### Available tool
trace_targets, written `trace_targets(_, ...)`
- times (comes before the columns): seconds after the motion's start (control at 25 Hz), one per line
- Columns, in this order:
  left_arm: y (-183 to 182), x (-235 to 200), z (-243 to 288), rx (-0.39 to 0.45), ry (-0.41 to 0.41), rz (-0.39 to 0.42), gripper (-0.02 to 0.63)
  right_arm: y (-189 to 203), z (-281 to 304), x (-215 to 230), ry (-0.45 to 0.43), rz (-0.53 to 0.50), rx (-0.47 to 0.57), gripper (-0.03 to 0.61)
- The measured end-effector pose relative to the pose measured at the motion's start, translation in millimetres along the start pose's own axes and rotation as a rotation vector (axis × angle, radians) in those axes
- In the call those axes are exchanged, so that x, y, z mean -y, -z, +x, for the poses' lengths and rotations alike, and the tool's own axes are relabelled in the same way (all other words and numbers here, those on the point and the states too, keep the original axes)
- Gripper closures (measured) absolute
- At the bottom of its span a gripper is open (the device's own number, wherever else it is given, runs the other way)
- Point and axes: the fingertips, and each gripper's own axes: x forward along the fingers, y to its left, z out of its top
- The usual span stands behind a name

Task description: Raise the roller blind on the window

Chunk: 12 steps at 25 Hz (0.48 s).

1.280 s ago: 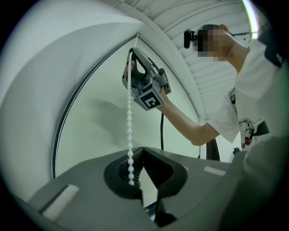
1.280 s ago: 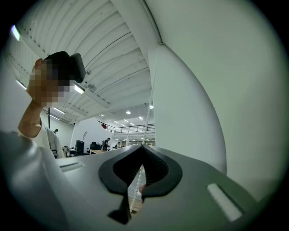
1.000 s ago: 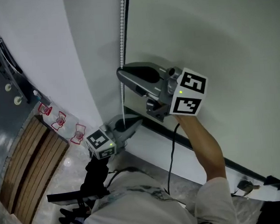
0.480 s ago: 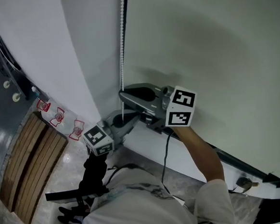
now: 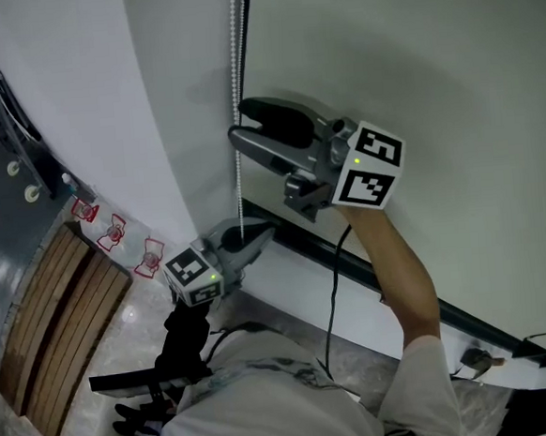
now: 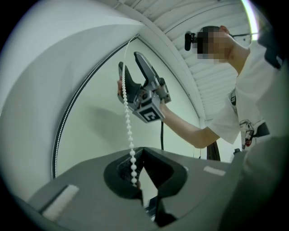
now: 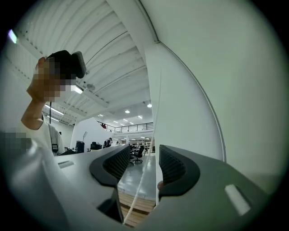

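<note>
The pale roller blind (image 5: 413,79) hangs over the window, with its dark bottom bar (image 5: 401,292) low down. A white bead chain (image 5: 235,55) runs down the blind's left edge. My right gripper (image 5: 239,121) is open; its jaws have just been opening, and the chain (image 7: 156,113) passes loose between them (image 7: 143,155). Below it, my left gripper (image 5: 263,232) is shut on the same chain (image 6: 128,126), which ends between its jaws (image 6: 141,158). The left gripper view shows the right gripper (image 6: 129,63) higher up, straddling the chain.
A white wall (image 5: 104,103) stands to the left of the chain. A slatted wooden bench (image 5: 55,314) lies on the floor at the lower left. A black cable (image 5: 331,302) hangs from the right gripper along the person's arm.
The right gripper first went down while shut on the chain, then opened and rose along it to a higher spot. The left gripper stayed where it was, shut on the chain.
</note>
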Motion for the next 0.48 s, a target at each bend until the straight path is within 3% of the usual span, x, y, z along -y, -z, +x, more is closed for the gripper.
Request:
trace_targets(0.24,-2,-3,1,-0.004,0.001,0.004,0.615,-83,31,9,-0.01,-0.168,0.046,0.385)
trace_targets(0.48,1,-2,-1,0.001,-0.007,0.004,0.615,-142,45,8,-0.017,-0.245,0.109,0.417)
